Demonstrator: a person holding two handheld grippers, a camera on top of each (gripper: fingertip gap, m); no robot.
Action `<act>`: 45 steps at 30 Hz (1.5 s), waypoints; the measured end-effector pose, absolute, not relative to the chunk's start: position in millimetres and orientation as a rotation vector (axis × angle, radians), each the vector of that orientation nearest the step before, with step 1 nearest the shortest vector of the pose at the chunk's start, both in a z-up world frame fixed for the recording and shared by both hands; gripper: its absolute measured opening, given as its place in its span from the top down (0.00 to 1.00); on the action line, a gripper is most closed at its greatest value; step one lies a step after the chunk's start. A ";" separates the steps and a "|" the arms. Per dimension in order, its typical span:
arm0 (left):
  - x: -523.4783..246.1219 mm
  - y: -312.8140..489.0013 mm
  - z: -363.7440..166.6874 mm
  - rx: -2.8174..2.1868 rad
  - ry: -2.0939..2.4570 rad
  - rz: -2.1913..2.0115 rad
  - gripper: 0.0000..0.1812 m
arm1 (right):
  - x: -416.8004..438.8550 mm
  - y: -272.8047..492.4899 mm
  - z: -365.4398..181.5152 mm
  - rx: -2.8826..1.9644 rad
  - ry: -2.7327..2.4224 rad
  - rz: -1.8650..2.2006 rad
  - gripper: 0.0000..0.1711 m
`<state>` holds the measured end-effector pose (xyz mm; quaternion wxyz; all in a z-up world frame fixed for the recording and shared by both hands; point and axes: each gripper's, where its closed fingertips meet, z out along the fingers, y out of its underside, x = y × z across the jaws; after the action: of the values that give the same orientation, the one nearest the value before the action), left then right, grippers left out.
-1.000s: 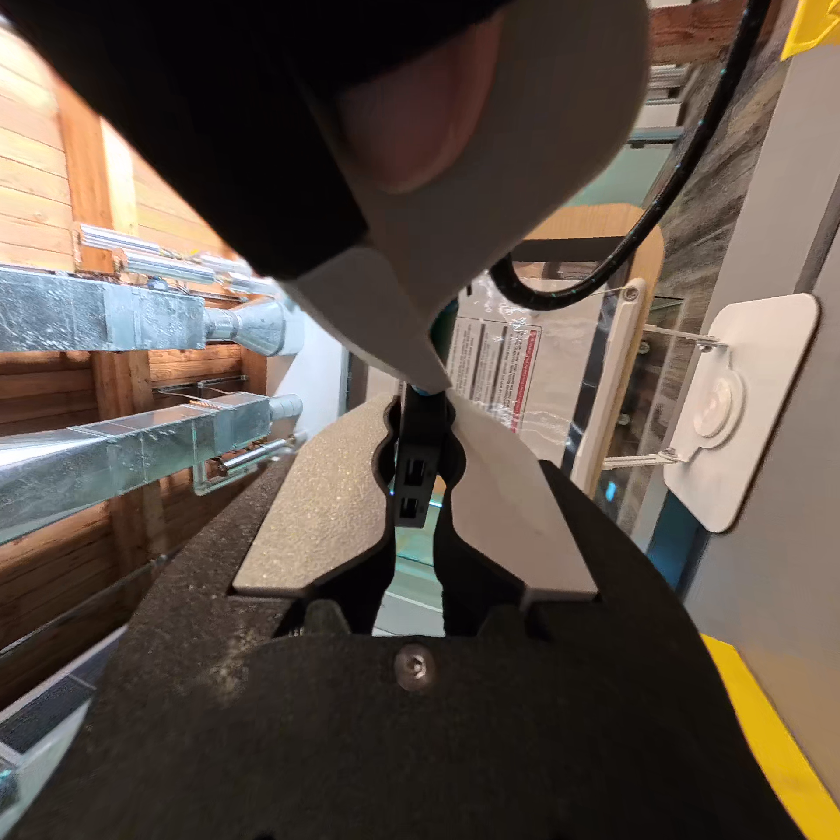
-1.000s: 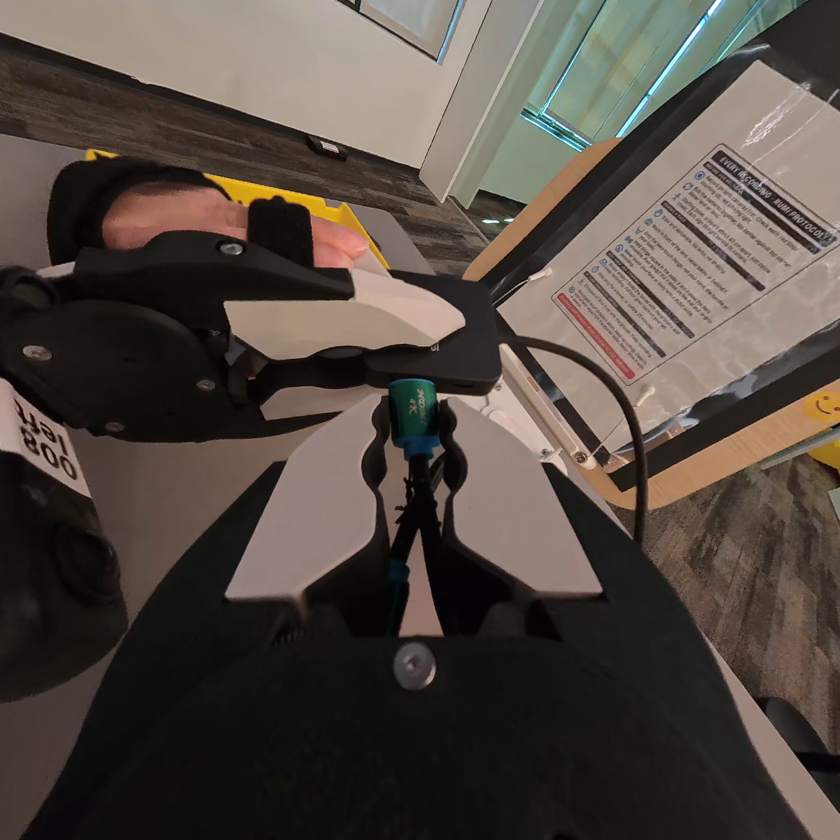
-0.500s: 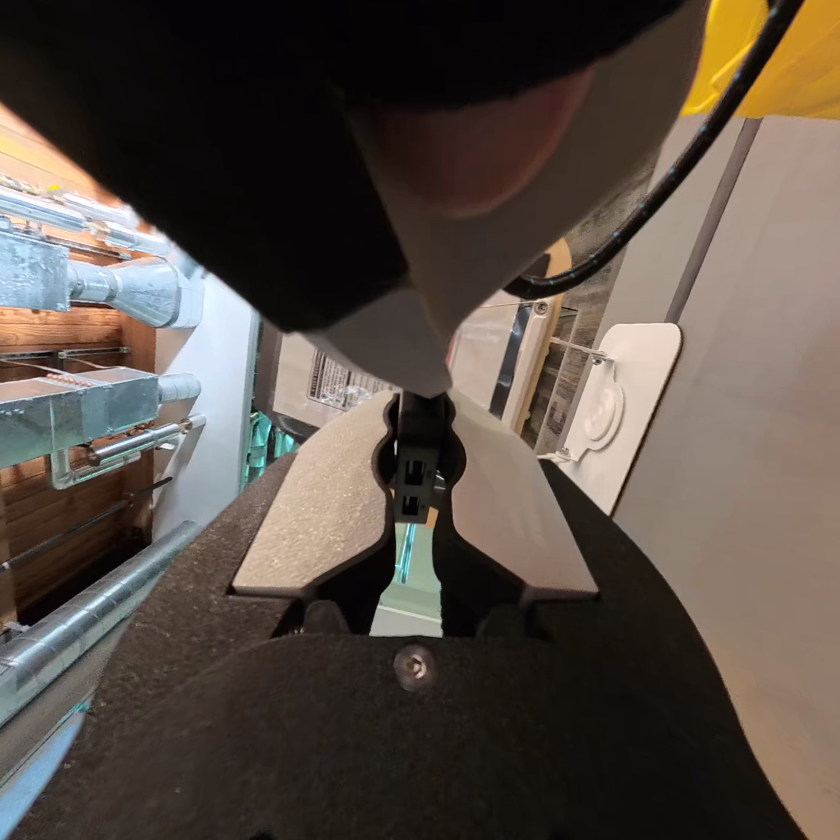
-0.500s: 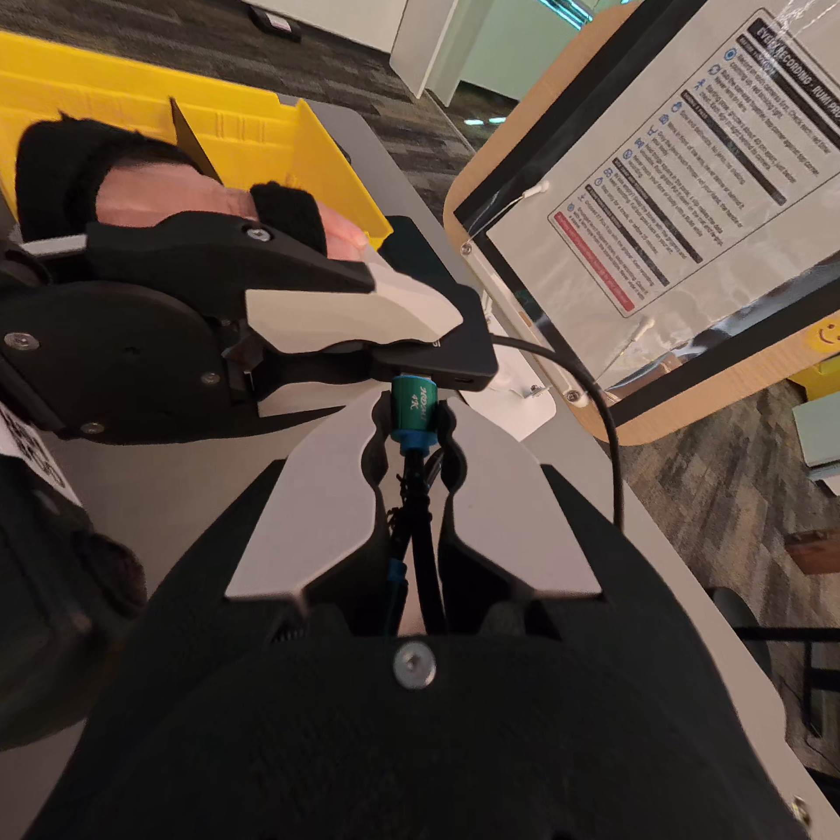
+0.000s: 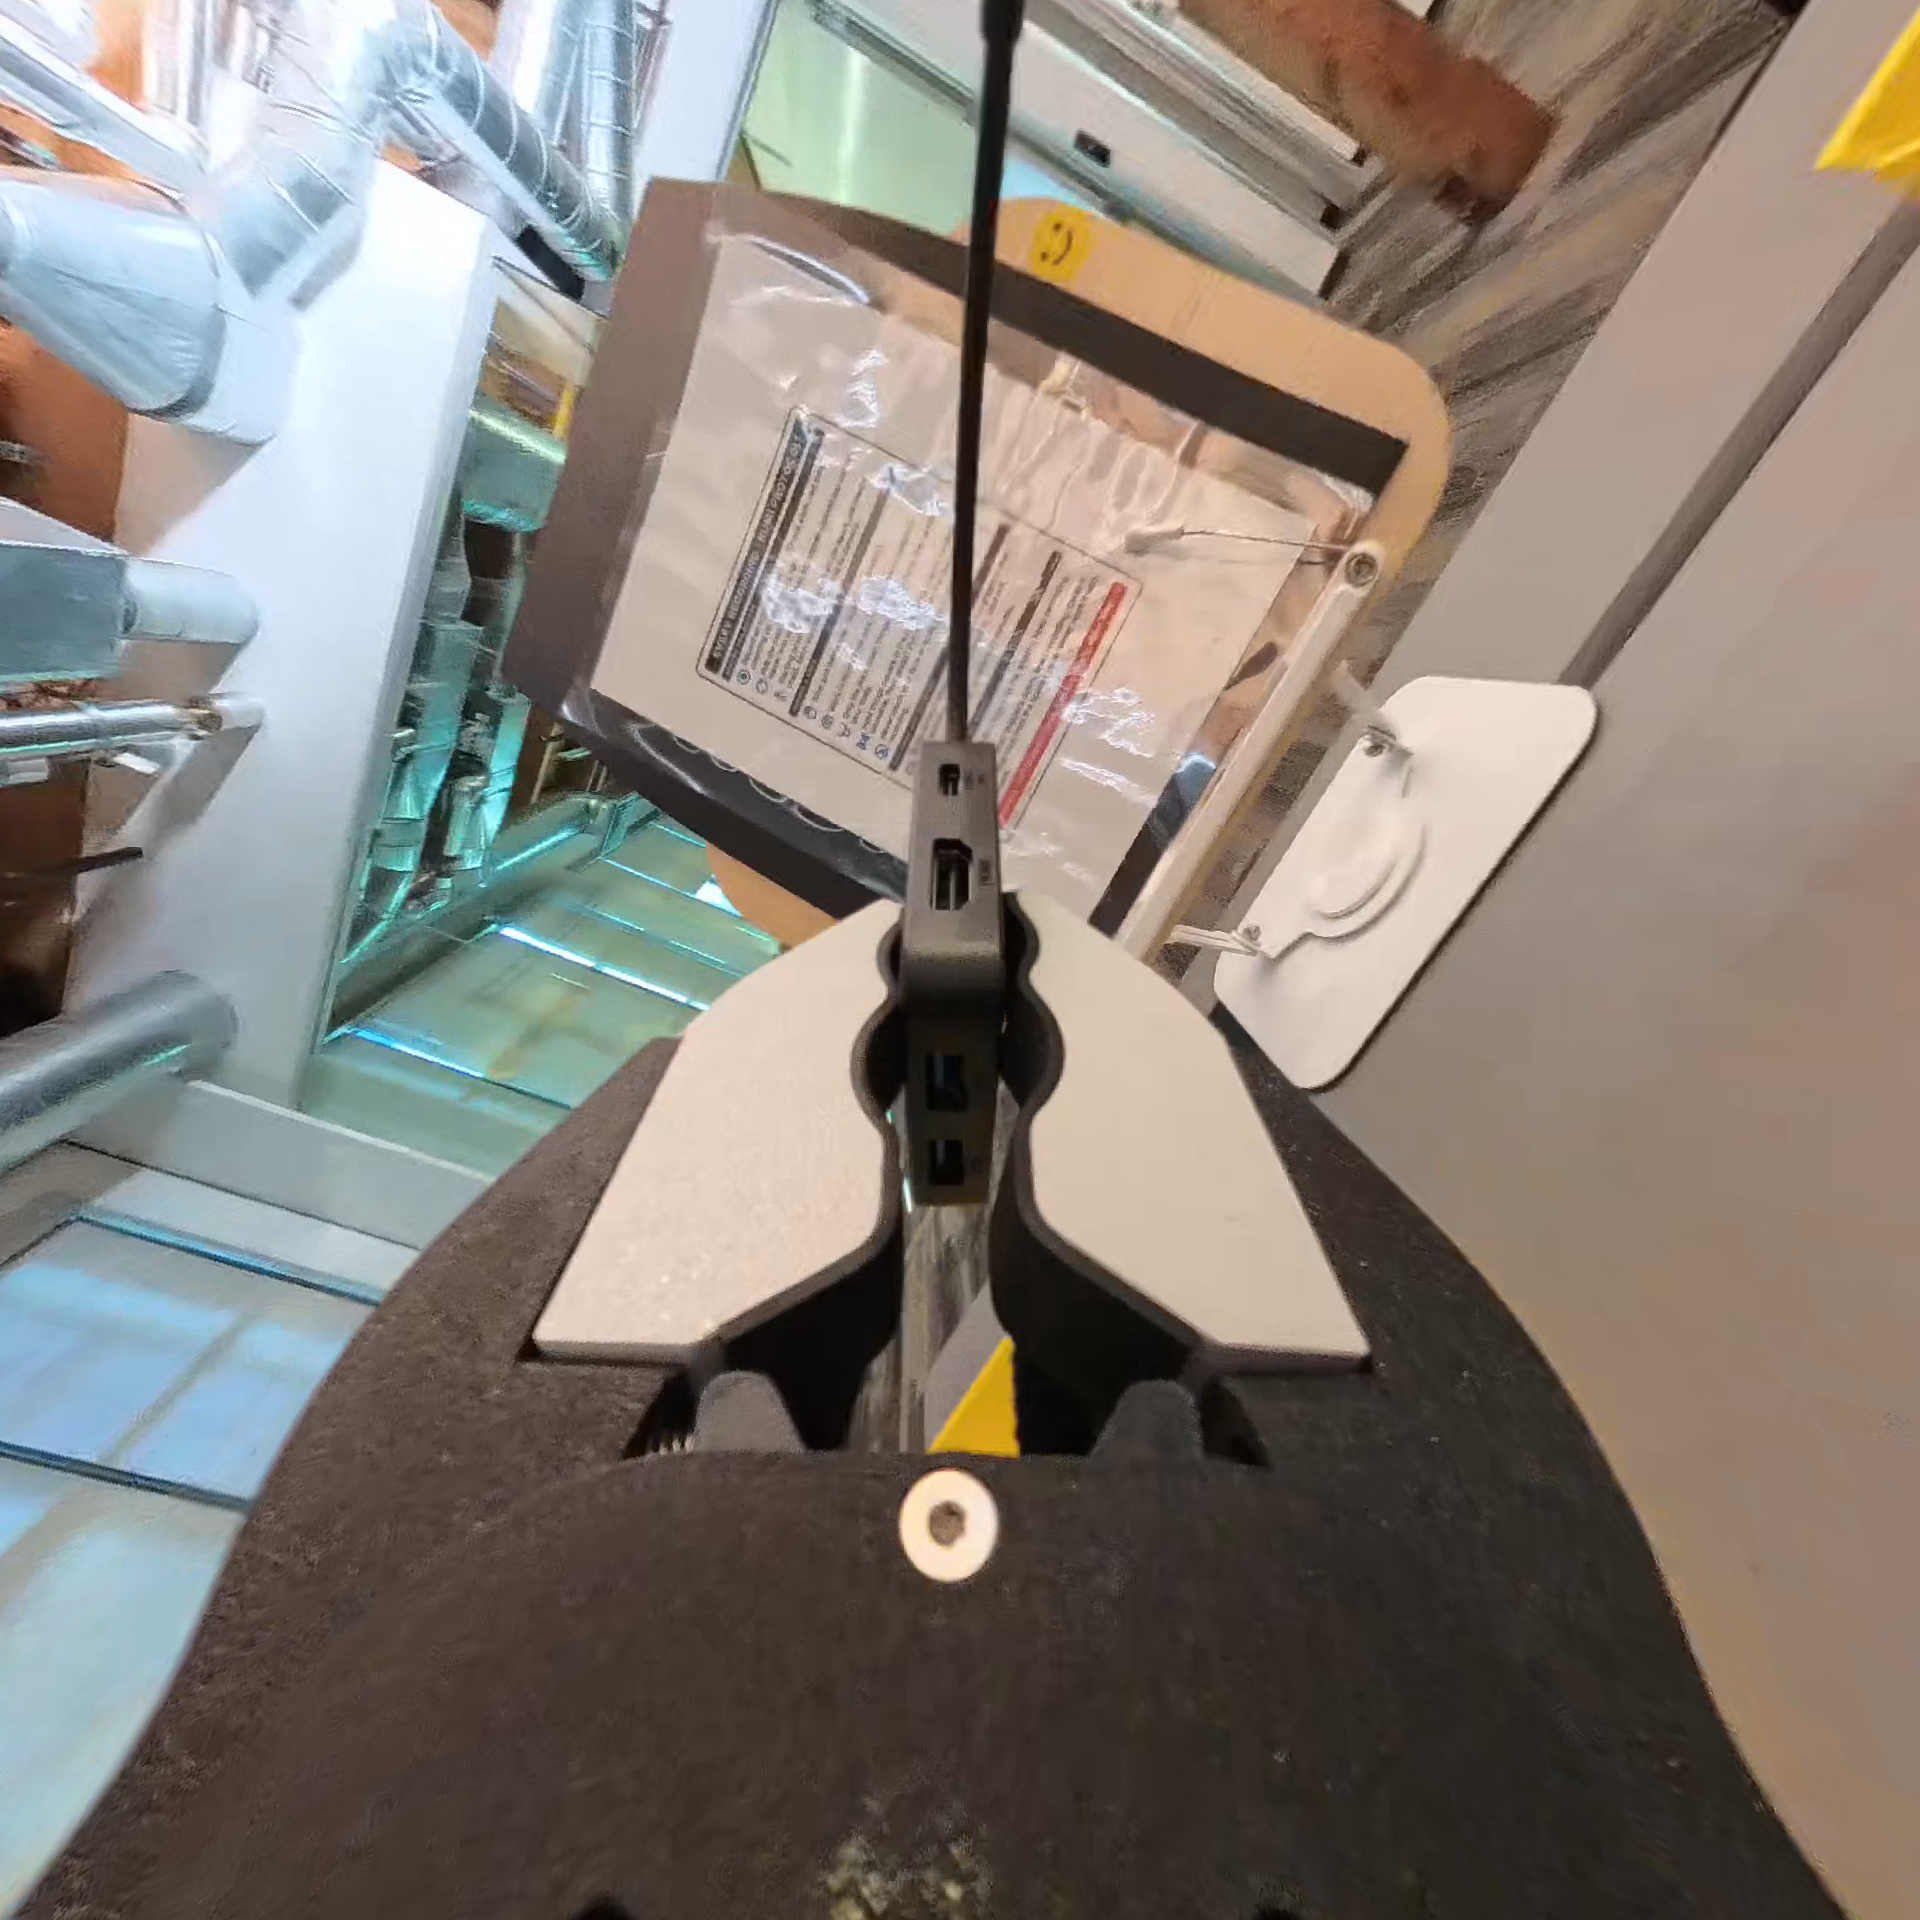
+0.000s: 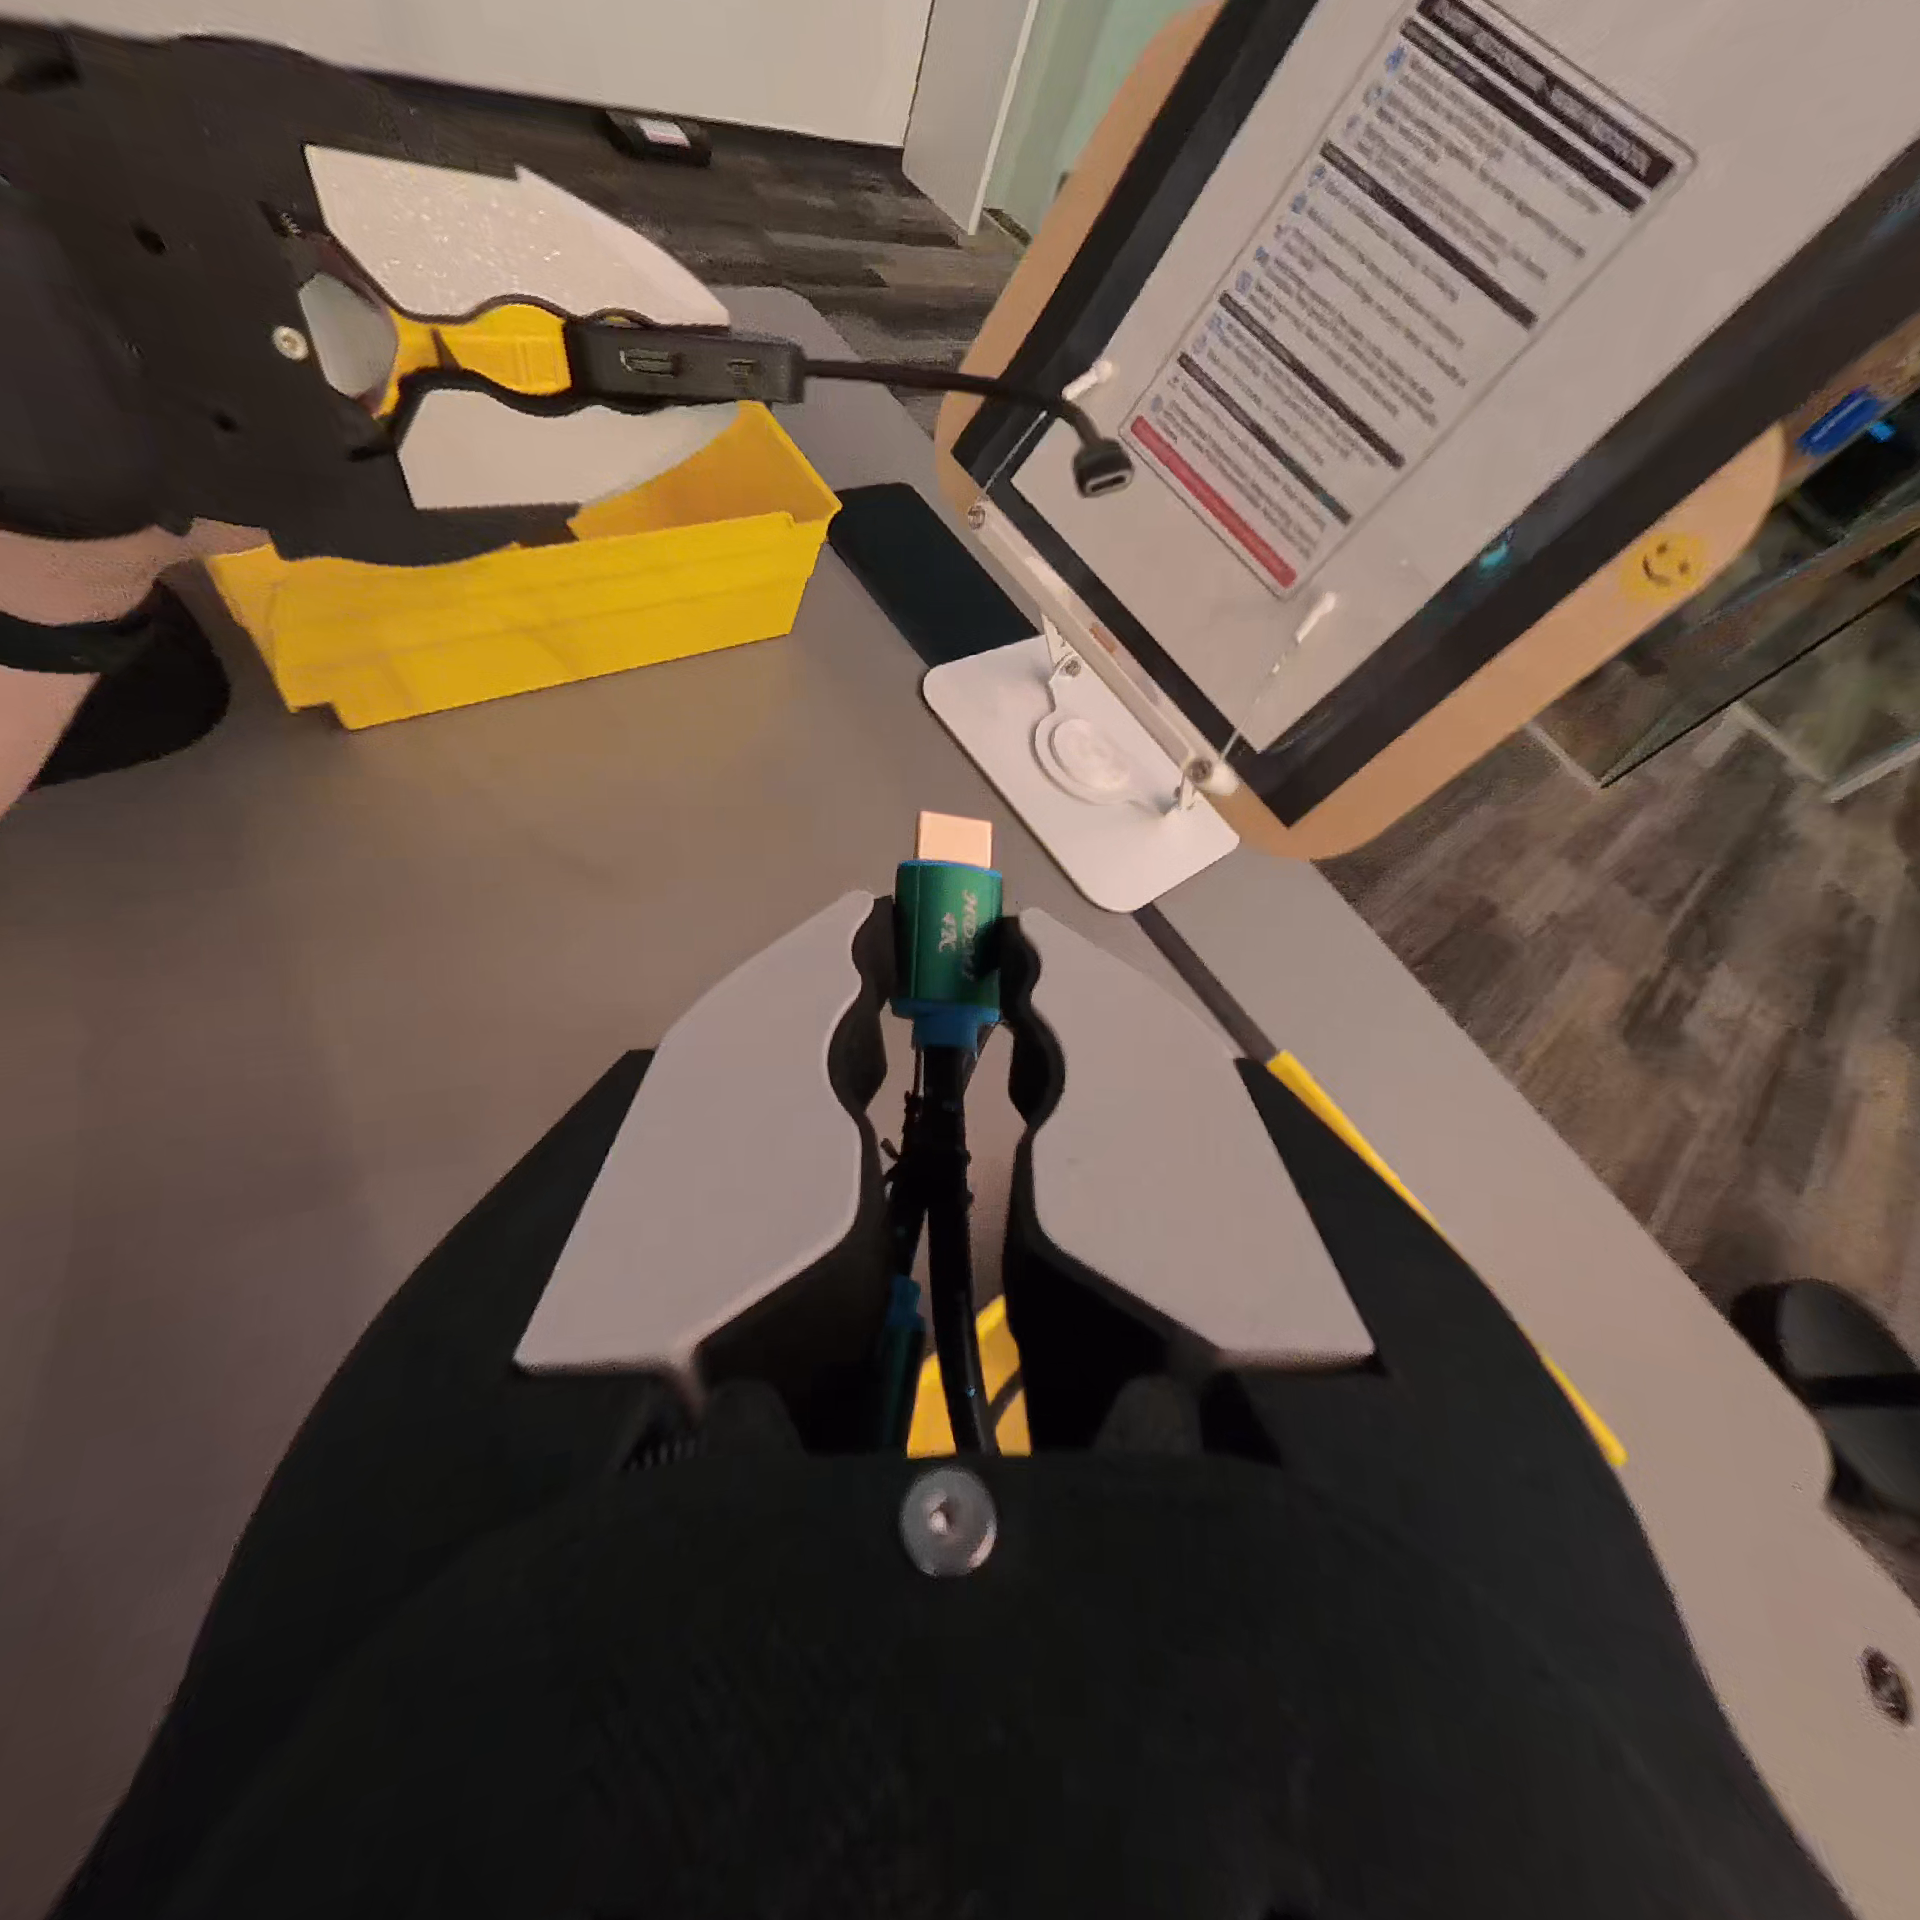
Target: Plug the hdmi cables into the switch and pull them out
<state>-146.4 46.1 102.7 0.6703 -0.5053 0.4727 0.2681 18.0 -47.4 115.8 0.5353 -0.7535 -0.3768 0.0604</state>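
The left wrist view looks along its fingers, rolled sideways, close on the switch [image 5: 951, 914], its background somewhat blurred. The right wrist view looks down across the grey table [image 6: 436, 935]. Both catch the laminated sign [image 5: 914, 613] and its white base [image 6: 1081, 769].

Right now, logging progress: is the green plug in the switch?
No, the green plug sits in the right gripper, apart from the switch.

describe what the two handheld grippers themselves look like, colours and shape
Both are alike: the right gripper and left gripper each have a rough black rounded body, one silver screw at centre, and two pale grey flat fingers with wavy black inner edges. In the right wrist view, a black strap shows by the left gripper.
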 end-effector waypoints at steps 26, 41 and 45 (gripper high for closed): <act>-132.7 32.8 84.8 -1.193 1.228 0.591 0.93 | 218.3 3.8 0.2 -2.090 -0.512 0.623 0.82; -88.9 -24.1 66.1 -1.158 1.482 0.058 0.93 | -40.9 -93.6 124.6 -0.929 -1.459 -0.118 0.78; -76.2 -33.4 63.3 -1.074 1.529 0.121 0.93 | -73.3 -91.2 98.9 -0.961 -1.556 -0.110 0.80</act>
<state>-76.2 -33.4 63.3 0.5927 -0.4618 0.6578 0.0522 -73.3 -91.2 98.9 0.6088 -0.4162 -0.6737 -0.0475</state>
